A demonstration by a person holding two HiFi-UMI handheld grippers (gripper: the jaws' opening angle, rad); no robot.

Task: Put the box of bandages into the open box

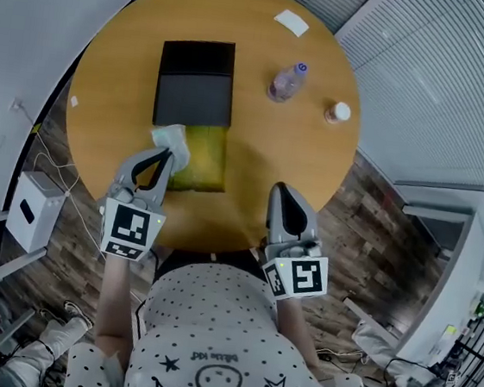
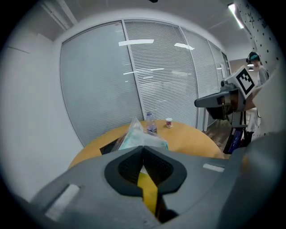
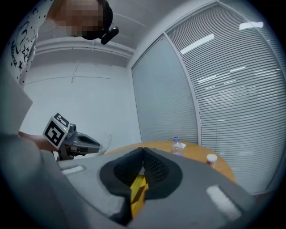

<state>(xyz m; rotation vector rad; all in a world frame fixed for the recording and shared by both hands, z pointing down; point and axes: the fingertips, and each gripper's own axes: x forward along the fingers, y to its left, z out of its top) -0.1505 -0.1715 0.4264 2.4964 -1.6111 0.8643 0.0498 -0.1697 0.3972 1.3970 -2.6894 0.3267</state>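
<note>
The left gripper (image 1: pixel 166 155) has its fingers clamped on the edge of the pale, film-wrapped box of bandages (image 1: pixel 172 139). The pack hangs over the left edge of the open box (image 1: pixel 195 88), where the box's black half meets its yellow-green half, on the round wooden worktop (image 1: pixel 264 156). The pack looks light, soft and crinkly, and its film is probably slippery. Pinched by the wrap alone it may swing, so a hold nearer its body seems safer. The right gripper (image 1: pixel 279 191) hovers with its fingers closed on nothing.

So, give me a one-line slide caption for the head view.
Left gripper holds the bandage pack at the open box's left edge on a round wooden table.
</note>
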